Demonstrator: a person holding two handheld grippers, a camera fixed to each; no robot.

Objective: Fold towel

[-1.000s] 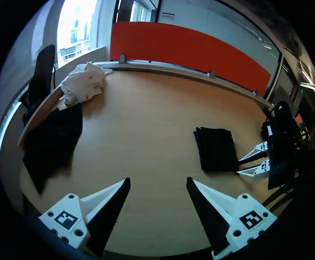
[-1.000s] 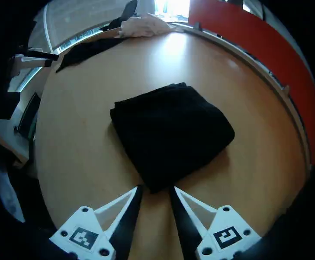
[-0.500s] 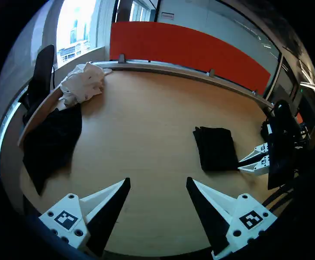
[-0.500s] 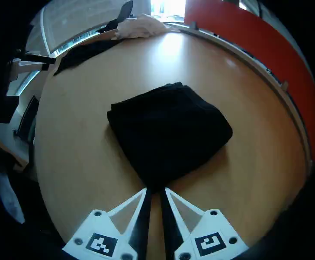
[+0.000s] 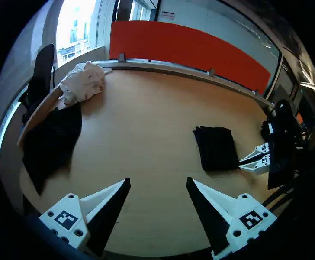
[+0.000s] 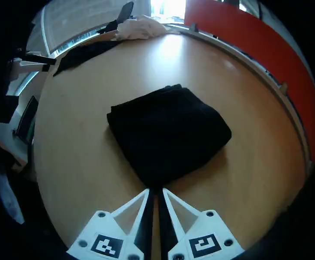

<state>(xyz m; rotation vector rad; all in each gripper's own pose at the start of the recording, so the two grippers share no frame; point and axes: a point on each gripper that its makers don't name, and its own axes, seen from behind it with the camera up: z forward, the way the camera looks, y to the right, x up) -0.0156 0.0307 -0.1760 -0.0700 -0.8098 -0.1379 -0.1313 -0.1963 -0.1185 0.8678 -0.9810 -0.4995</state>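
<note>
Right gripper view: the folded black towel (image 6: 168, 134) lies mid-frame on the round wooden table (image 6: 75, 147), a thick, squarish bundle of several layers. One corner points down toward the right gripper (image 6: 155, 191). That gripper's fingers are drawn together to a thin slit right at this near corner. Whether any cloth is actually pinched between them cannot be told, since the dark pads and the dark fabric merge there.

In the left gripper view the towel sits at centre right. The left gripper (image 5: 157, 180) is spread wide at the bottom of the frame, holding nothing, over bare wood and well apart from the towel.

A crumpled white cloth (image 5: 83, 82) and a loose black cloth (image 5: 51, 138) lie toward the upper left and left of that frame, near the table's edge below the red partition (image 5: 188, 45).

The towel looks soft, limp and light, with no stiffness of its own. Lifted by one corner, the layers would likely sag, peel apart and undo the fold, and on smooth wood the whole bundle may slide rather than bend.

A safer hold would be on the stacked edges at a corner, biting deep enough to catch every layer. The free gripper would take the neighbouring corner so that the edge travels level. Nothing about it is fragile, so a firm pinch should do no harm.
</note>
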